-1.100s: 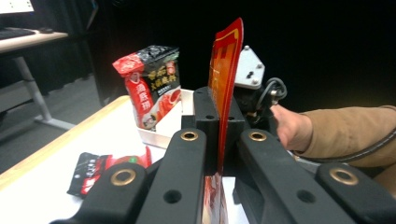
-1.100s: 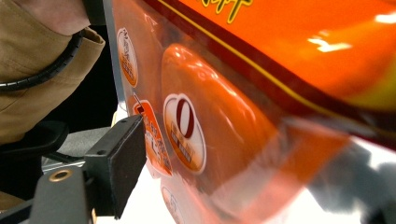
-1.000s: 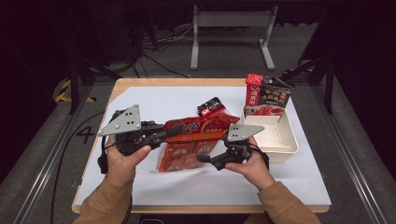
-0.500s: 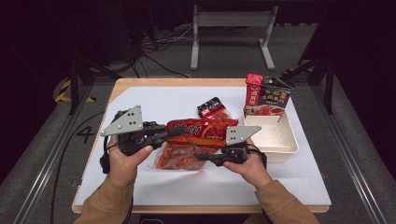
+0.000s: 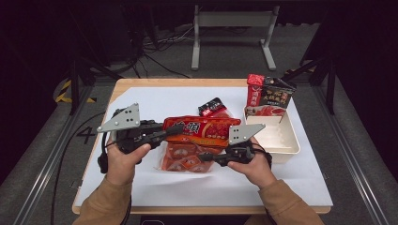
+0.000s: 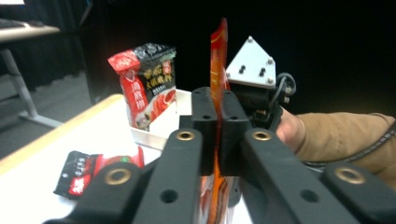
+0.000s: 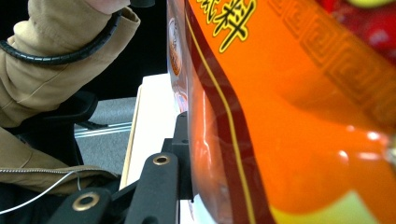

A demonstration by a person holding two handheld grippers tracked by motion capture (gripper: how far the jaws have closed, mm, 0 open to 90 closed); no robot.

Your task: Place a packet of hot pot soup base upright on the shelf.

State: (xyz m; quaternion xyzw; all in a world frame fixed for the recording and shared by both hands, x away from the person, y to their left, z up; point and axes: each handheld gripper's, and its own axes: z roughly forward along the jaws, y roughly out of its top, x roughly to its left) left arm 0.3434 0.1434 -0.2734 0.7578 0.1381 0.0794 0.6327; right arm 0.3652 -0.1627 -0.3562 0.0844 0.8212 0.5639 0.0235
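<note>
Currently: red sauce packet [image 5: 199, 129], lifted above bench [image 5: 155, 101]; left hand-held gripper [image 5: 176, 128] clamped on its left edge, jaws just easing; right hand-held gripper [image 5: 202, 156] just closing, clamped on its lower edge.

A recording lab or studio, not a home.
Black curtains close off the room, cables [image 5: 155, 44] trail over the grey carpet, and yellow-black hazard tape [image 5: 63, 91] marks the floor. A metal stand [image 5: 232, 33] sits behind the paper-covered wooden tabletop [image 5: 155, 101], flanked by aluminium rails [image 5: 47, 159] of a rig.
</note>
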